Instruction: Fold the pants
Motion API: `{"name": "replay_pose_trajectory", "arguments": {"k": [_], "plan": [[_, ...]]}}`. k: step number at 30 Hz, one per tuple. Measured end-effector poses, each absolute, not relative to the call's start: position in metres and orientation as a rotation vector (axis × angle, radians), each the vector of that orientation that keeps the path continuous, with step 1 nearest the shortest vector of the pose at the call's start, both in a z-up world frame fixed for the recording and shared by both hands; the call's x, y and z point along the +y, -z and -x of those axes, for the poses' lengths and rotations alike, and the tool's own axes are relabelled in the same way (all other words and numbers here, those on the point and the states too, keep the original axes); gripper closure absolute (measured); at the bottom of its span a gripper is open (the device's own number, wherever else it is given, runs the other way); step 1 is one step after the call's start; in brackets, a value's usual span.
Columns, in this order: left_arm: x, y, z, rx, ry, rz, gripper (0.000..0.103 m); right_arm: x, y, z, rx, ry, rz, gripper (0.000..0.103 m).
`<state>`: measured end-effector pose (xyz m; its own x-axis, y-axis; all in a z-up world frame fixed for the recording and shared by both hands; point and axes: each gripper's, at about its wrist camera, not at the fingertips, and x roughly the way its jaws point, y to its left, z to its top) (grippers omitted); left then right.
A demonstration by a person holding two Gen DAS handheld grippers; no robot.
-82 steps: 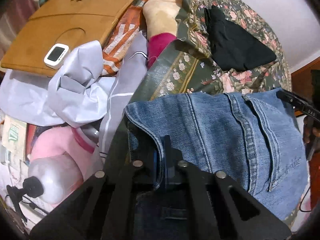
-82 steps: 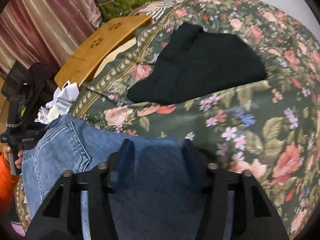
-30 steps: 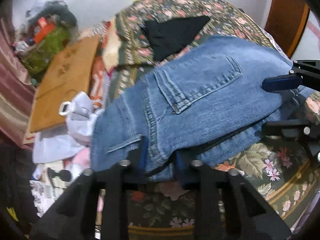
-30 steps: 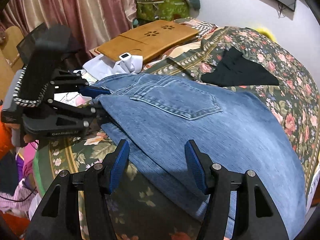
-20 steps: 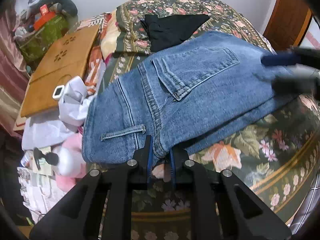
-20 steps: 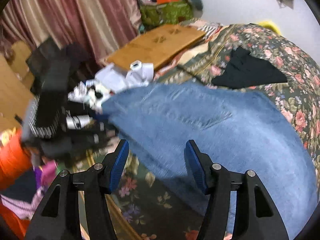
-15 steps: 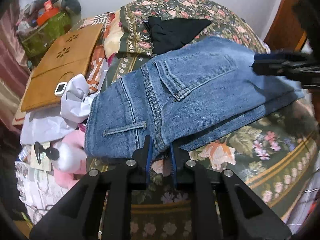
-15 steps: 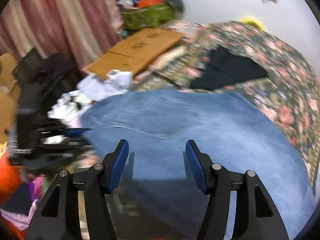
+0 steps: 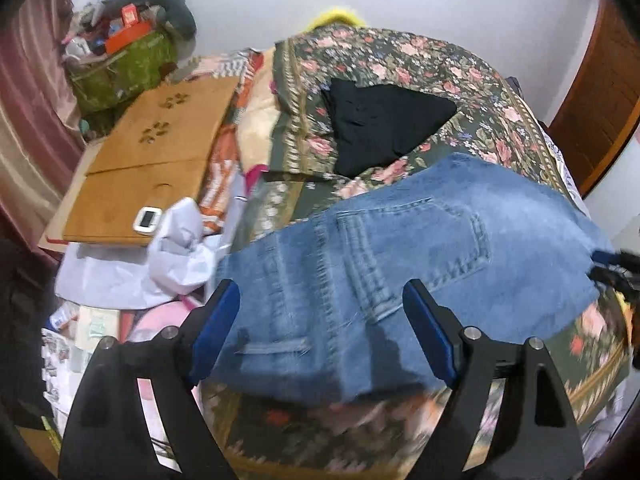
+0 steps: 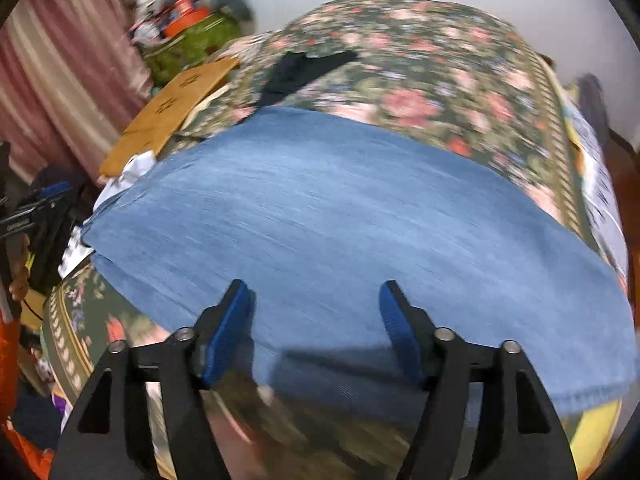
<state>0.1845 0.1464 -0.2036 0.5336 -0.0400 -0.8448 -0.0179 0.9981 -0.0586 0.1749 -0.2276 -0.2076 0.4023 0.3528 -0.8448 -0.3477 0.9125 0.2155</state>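
Blue jeans (image 9: 400, 248) lie folded on the floral bedspread (image 9: 400, 60), back pocket up, waistband toward the left. My left gripper (image 9: 320, 300) is open and empty, its jaws wide apart just above the waistband end. In the right wrist view the jeans (image 10: 340, 216) spread across the bedspread (image 10: 420, 64). My right gripper (image 10: 314, 300) is open and empty over the near edge of the denim. The right gripper's tip shows at the far right of the left wrist view (image 9: 612, 264).
A black garment (image 9: 380, 124) lies on the bedspread behind the jeans. A wooden lap table (image 9: 148, 160) with a small white device (image 9: 147, 219) sits to the left, beside crumpled white cloth (image 9: 176, 252). A green bag (image 9: 120, 64) and curtains stand at far left.
My left gripper has opened and let go of the jeans' waistband, then pulled back. The right gripper stayed open and shifted over the jeans' near edge. The jeans now rest on the bed.
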Motion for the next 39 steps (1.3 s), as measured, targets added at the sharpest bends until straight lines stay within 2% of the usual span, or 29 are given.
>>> {"name": "replay_pose_trajectory", "arguments": {"k": [16, 24, 26, 29, 31, 32, 33, 39], "plan": [[-0.006, 0.236, -0.263, 1.169, 0.172, -0.084, 0.019, -0.498, 0.212, -0.142, 0.976, 0.121, -0.325, 0.034], [-0.071, 0.237, -0.274, 1.187, 0.23, -0.159, 0.019, -0.564, 0.246, -0.145, 0.969, 0.225, -0.467, 0.034], [-0.081, 0.237, -0.274, 1.184, 0.237, -0.185, 0.019, -0.572, 0.255, -0.148, 0.97, 0.229, -0.514, 0.041], [-0.096, 0.239, -0.275, 1.192, 0.26, -0.201, 0.019, -0.577, 0.261, -0.154, 0.961, 0.205, -0.556, 0.058], [-0.105, 0.24, -0.275, 1.194, 0.269, -0.21, 0.019, -0.579, 0.263, -0.158, 0.958, 0.188, -0.562, 0.077], [-0.11, 0.241, -0.276, 1.193, 0.275, -0.216, 0.019, -0.581, 0.264, -0.159, 0.957, 0.184, -0.56, 0.082], [-0.114, 0.241, -0.275, 1.193, 0.279, -0.219, 0.019, -0.584, 0.265, -0.16, 0.959, 0.182, -0.553, 0.095], [-0.141, 0.241, -0.272, 1.18, 0.323, -0.253, 0.019, -0.579, 0.264, -0.164, 0.98, 0.218, -0.371, 0.099]]}}
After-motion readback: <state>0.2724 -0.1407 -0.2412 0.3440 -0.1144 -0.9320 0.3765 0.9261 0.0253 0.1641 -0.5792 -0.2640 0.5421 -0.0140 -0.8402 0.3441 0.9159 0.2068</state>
